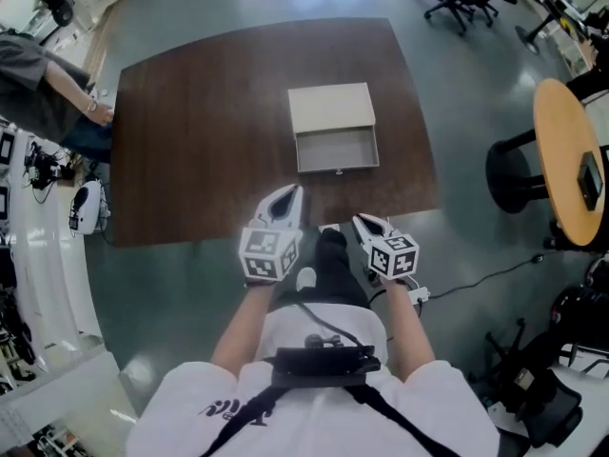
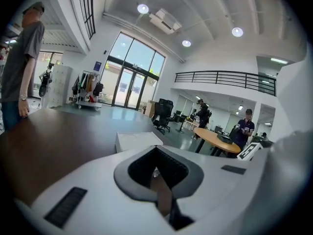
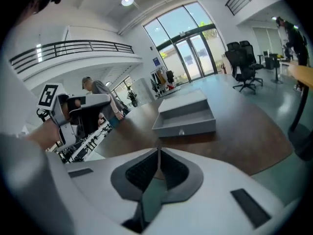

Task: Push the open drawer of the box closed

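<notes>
Box (image 1: pixel 331 110) sits mid-worktop (image 1: pixel 190 141), drawer (image 1: pixel 338 150) open toward the person. Left hand-held gripper (image 1: pixel 289 194) and right hand-held gripper (image 1: pixel 362 221) hover near the worktop's near edge, clear of the drawer. Right jaws are pressed together and empty; left jaws look likewise.

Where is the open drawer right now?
In the head view the drawer juts from the box toward the person, right of centre on the table, ahead of the left tongs and right tongs, touching neither.
</notes>
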Motion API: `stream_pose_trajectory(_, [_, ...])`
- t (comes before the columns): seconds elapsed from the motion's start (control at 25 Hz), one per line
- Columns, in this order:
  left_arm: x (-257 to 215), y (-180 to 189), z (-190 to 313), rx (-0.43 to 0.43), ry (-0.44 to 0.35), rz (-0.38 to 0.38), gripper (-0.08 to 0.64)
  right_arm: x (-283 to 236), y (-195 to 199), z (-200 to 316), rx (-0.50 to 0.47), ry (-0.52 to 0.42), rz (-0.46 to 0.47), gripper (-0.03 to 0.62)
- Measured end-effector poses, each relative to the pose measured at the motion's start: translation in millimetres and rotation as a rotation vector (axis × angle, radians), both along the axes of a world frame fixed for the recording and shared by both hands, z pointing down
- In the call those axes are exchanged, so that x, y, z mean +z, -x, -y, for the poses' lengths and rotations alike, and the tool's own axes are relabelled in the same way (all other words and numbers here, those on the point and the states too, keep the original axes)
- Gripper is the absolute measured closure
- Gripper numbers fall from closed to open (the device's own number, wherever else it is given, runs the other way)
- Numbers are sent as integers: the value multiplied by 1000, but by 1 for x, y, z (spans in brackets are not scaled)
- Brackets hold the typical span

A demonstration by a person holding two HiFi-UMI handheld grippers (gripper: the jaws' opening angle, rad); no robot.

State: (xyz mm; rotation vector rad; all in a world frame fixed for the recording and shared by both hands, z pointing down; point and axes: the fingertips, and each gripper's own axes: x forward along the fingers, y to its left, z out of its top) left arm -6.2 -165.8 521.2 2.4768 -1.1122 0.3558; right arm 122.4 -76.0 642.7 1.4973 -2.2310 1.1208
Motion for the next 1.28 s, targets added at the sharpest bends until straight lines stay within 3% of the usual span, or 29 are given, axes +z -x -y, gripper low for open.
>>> stream_pose_trajectory(0.24, [29,-7,22,-15,71,21,551,49,-1,29,20,109,185,586])
stream_pose_trajectory(0.32, [34,-11,29,-28,97,11,551,60,1,39,7,136,222,539])
stream_pose_trajectory(0.48, [37,-23,42,-34,115,-2,551,81,0,63,29,189,262,508])
stream_pose_trajectory(0.64, [47,-29,57,-24,142,8,551,97,-6,93,96,231,239,468])
stream_pose_trajectory(0.84, [58,-35,73,-24,171,17,551,112,-13,121,166,272,238,468])
stream_pose_trajectory(1.28, [63,-33,108,-50,176,28,551,119,-6,150,152,309,204,492])
